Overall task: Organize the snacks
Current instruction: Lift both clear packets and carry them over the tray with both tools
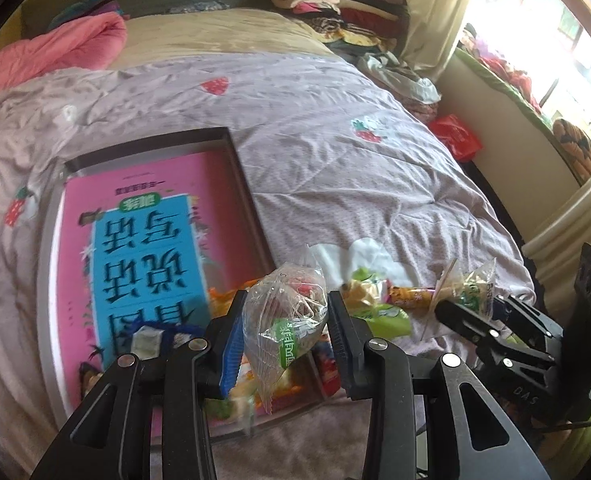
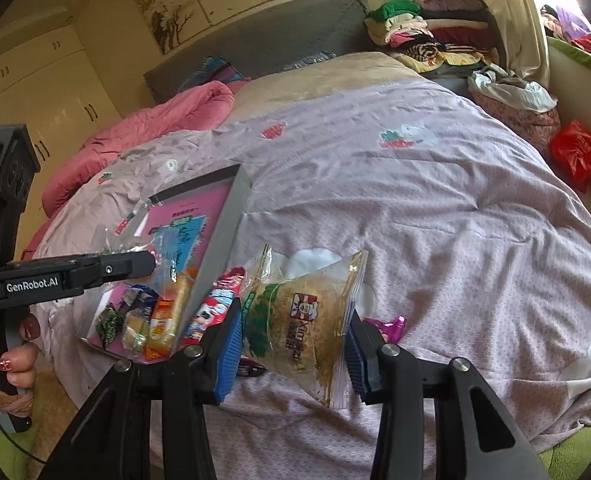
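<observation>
Both claws are loaded, so the step in hand looks like carrying snacks to the tray [image 1: 251,196], a shallow grey one lying on the bed [image 1: 335,168] with a pink book [image 1: 143,248] flat inside it. The left claw [image 1: 285,332] is clamped on a clear packet [image 1: 285,320] with a green label, held in the air over the tray's near corner, where several snacks [image 2: 151,320] already lie on the book. The right claw [image 2: 293,340] grips a larger clear bag [image 2: 307,320] of brownish snack, hanging over the bedspread just right of the tray. More loose wrappers sit on the bed right of the tray: a red and white packet [image 2: 211,308] touching its outer wall and a magenta wrapper [image 2: 391,326] further right. Judging by this, sorting is partway done. The next move calls for lowering the left packet into free space near the tray's close end and spreading the claw to drop it, then swinging the right bag leftward over the tray wall without knocking the left tool. The bags are light and crinkly, so they may cling to the pads on release.
</observation>
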Motion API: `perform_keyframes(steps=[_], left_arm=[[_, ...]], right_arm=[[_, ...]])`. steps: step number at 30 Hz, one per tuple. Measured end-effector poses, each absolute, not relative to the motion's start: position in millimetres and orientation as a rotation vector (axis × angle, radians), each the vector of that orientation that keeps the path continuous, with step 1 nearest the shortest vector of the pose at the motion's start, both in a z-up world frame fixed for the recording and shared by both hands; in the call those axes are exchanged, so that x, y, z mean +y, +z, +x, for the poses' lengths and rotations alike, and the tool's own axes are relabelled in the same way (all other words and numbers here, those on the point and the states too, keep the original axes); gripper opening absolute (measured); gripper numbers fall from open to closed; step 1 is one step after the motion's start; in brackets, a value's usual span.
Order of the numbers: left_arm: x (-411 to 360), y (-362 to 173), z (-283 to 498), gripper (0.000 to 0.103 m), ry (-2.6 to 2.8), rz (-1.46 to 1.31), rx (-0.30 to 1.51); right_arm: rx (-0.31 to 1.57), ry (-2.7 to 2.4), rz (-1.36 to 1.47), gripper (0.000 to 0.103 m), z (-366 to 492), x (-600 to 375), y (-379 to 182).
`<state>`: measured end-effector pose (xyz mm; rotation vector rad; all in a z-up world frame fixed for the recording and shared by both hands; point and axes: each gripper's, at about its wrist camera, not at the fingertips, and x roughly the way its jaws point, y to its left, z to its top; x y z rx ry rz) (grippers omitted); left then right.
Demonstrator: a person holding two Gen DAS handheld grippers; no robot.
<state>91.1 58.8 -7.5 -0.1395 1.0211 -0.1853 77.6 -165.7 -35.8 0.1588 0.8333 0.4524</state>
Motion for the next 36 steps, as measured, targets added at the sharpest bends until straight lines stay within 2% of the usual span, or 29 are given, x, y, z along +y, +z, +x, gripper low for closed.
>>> perform_keyframes(steps=[23, 36], left_arm=[[157.9, 0.1, 46.9, 0.040, -0.027, -0.266, 0.970], [205.1, -19.1, 30.1, 0.040, 0.069, -0.331, 0.985]], right_arm=[[0.802, 0.610, -0.026, 0.045, 51.6, -79.8, -12.8], [0.806, 0.697, -0.092, 0.045, 42.9, -35.5, -11.4]])
